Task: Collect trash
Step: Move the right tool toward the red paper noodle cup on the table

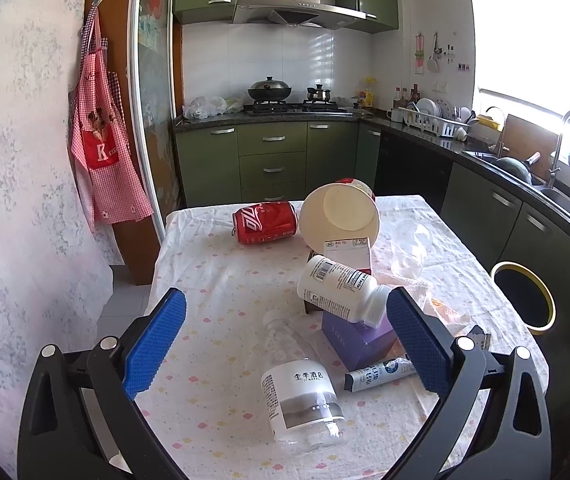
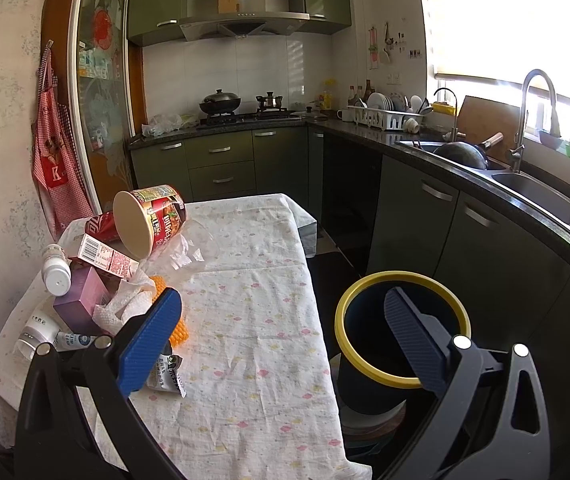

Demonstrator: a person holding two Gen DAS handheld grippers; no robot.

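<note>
Both claws spread apart and empty, yellow-rimmed bin interior dark, contents unreadable.

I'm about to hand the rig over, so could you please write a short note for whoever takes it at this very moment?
Left gripper: jaws open, empty, over the table above the clear water bottle.
Right gripper: jaws open, empty, between the table edge and the yellow-rimmed bin beside it.
Still on the tablecloth: cola can, noodle cup, white pill bottle, purple box, clear plastic cup, tube, crumpled tissue, wrapper.
Done: nothing visibly binned. Left: everything listed.
</note>
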